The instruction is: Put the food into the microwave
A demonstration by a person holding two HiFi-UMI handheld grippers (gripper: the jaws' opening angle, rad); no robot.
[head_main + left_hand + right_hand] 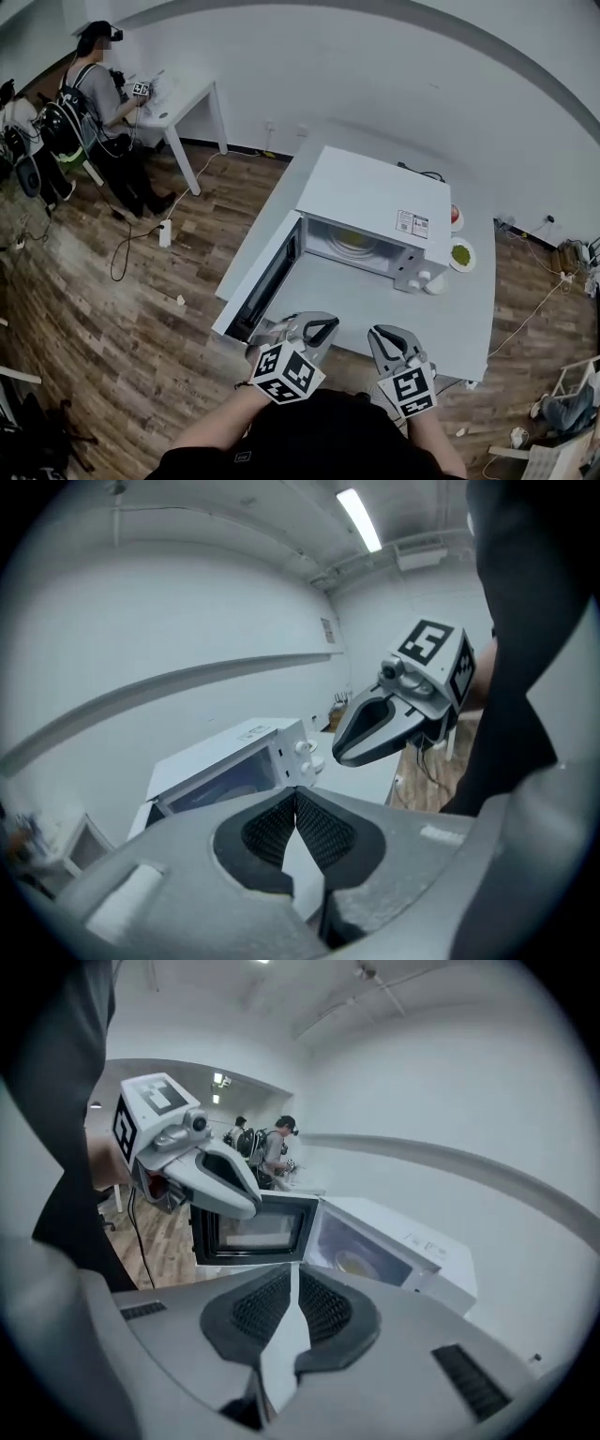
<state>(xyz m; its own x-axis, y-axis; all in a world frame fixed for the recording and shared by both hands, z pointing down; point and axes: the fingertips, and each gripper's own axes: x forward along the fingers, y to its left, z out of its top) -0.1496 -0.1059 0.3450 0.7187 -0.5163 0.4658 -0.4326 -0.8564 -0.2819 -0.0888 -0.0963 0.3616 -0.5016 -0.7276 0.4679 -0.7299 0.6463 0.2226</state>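
Food point(354, 242), yellowish, lay inside the microwave point(375, 192), whose door point(269, 279) stood open above the white table point(450, 323). The left gripper point(295, 791) had its jaws together, with nothing between them. The right gripper point(290, 1271) had its jaws almost together, only a thin slit between them, also empty. Both were near the table's front edge.

Bright, even light from a ceiling strip lamp point(359, 519); heavy fisheye warp, dark vignetted corners.

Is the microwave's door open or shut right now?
Open. The door stands swung out from the microwave, so you can look right in and see the plate of food inside.
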